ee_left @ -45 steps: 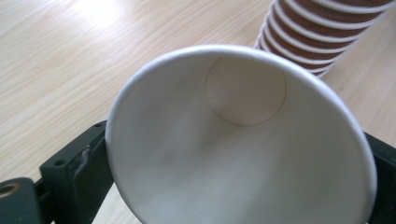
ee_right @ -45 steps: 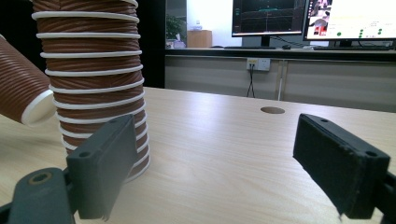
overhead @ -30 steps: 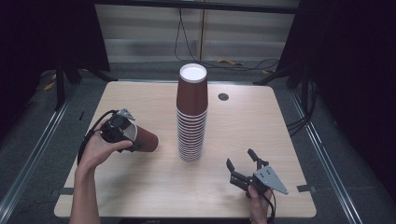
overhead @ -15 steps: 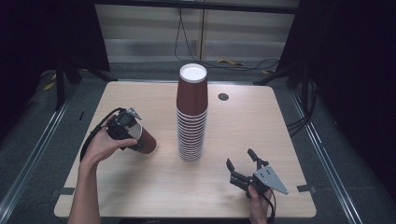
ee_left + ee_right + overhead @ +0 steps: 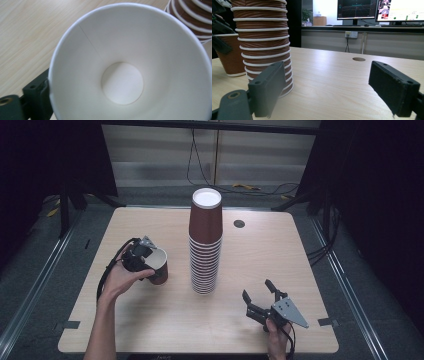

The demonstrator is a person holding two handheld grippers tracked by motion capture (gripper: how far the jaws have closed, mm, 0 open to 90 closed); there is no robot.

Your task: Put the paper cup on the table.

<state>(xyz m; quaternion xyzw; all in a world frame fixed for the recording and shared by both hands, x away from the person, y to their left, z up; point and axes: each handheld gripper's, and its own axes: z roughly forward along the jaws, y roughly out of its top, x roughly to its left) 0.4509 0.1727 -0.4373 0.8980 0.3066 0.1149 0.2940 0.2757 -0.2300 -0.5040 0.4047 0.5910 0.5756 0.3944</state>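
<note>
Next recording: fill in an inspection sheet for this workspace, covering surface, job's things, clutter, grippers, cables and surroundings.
Surface: light wooden table, round dark grommet hole.
Job's things: tall stack of brown ribbed paper cups, upside down; single brown paper cup upright beside it, white inside.
Clutter: nothing seen.
Grippers: left gripper clamps the single cup's rim, jaws just been closing; right gripper open, jaws wide, nothing between them.
Cables: black gripper cable; floor cables behind table.
Surroundings: dark curtains, grey floor.

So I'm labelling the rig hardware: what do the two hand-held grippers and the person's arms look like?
Both are black. The right hand-held gripper has two blocky padded jaws, a grey three-cornered plate on top and a black cable. The left hand-held gripper trails a looping black cable. The forearms are bare, with no sleeves visible.
</note>
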